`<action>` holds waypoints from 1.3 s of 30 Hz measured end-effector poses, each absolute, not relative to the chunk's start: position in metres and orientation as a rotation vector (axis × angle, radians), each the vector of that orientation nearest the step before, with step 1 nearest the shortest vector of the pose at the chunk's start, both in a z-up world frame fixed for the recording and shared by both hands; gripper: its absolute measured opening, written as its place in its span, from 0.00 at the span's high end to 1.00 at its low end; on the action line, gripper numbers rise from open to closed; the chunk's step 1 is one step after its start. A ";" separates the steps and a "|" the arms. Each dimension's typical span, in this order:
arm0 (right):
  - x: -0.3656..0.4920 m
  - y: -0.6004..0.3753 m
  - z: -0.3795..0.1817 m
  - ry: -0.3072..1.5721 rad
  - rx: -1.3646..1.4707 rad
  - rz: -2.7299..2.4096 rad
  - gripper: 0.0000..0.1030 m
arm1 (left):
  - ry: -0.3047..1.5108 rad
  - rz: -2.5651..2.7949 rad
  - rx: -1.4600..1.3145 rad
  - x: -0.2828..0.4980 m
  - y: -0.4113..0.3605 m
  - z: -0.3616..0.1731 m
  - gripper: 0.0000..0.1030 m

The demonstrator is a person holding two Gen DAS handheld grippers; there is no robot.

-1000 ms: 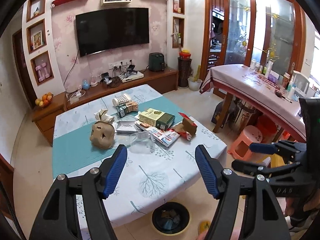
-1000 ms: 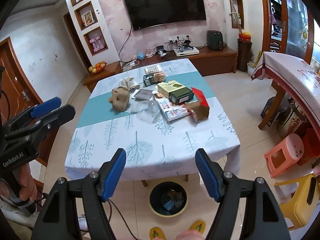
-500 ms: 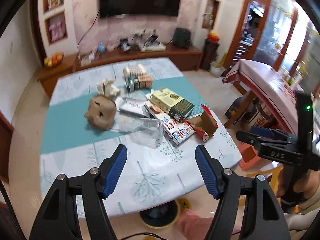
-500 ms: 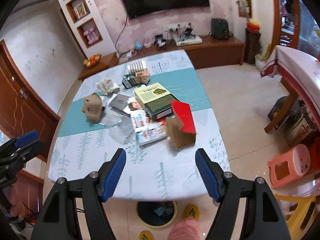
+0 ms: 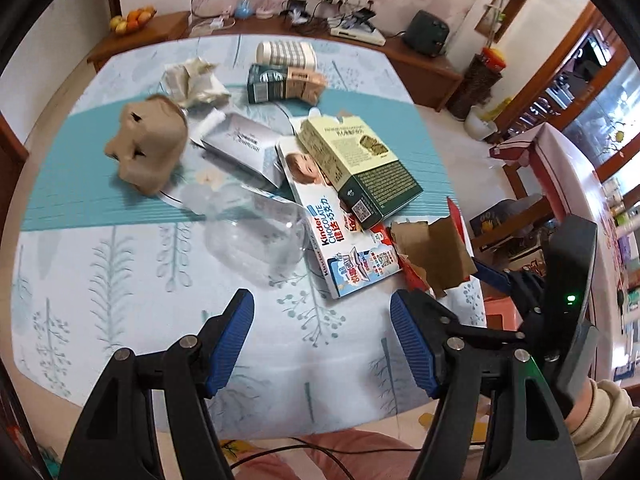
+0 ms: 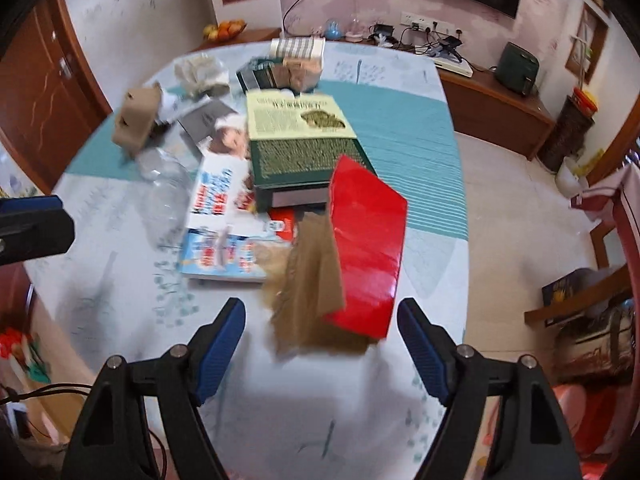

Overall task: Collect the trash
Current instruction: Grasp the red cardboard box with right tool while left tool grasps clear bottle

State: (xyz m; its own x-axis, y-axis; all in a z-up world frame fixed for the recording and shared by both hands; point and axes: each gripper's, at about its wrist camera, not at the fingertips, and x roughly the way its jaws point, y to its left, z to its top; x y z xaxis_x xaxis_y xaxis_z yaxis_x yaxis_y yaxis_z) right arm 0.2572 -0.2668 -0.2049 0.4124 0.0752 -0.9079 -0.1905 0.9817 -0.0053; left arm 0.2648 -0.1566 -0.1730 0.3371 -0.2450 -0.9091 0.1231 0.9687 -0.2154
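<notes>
Left gripper (image 5: 322,340): fingers spread wide, holding nothing, above the near part of the tabletop (image 5: 120,280).
Right gripper (image 6: 322,346): fingers spread wide and empty, just short of the torn red carton (image 6: 368,248).
Torn red carton: at the tabletop's right near edge, brown inner flap turned up, touching the Kinder Chocolate box (image 5: 344,236).
Green and cream box (image 5: 356,164): lies on top of the Kinder Chocolate box.
Clear plastic container (image 5: 256,236): just left of the Kinder box.
Brown paper bag (image 5: 148,148): on the teal stripe, far left.
Crumpled paper (image 5: 194,80): behind the bag.
</notes>
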 end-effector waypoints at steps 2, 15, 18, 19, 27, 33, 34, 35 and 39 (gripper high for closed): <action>0.261 -0.267 -0.209 1.130 -0.133 0.164 0.24 | 1.210 -0.238 -0.126 0.269 -0.160 -0.176 0.33; 0.276 -0.300 -0.200 1.153 -0.048 0.230 0.72 | 1.214 -0.121 -0.323 0.308 -0.123 -0.182 0.33; 0.280 -0.311 -0.192 1.147 0.009 0.224 0.73 | 1.230 -0.079 -0.378 0.323 -0.115 -0.186 0.33; 0.282 -0.315 -0.190 1.143 0.026 0.219 0.73 | 1.240 -0.066 -0.389 0.328 -0.114 -0.189 0.33; 0.311 -0.319 -0.183 1.117 0.070 0.216 0.73 | 1.354 0.077 -0.445 0.363 -0.115 -0.226 0.33; 0.316 -0.315 -0.188 1.131 0.070 0.234 0.73 | 1.435 0.150 -0.443 0.368 -0.120 -0.251 0.33; 0.315 -0.315 -0.191 1.140 0.071 0.233 0.73 | 1.443 0.151 -0.441 0.367 -0.120 -0.254 0.33; 0.315 -0.314 -0.192 1.145 0.072 0.232 0.73 | 1.450 0.152 -0.441 0.366 -0.121 -0.257 0.33; 0.311 -0.313 -0.198 1.167 0.083 0.229 0.73 | 1.464 0.131 -0.475 0.361 -0.118 -0.266 0.49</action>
State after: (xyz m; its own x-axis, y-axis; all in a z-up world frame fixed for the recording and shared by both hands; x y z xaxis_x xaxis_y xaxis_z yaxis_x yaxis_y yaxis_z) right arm 0.3111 -0.3125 -0.1978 0.3731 0.2218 -0.9009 -0.1355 0.9736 0.1836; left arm 0.3609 -0.1176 -0.2662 0.1186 -0.1987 -0.9729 -0.3684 0.9011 -0.2289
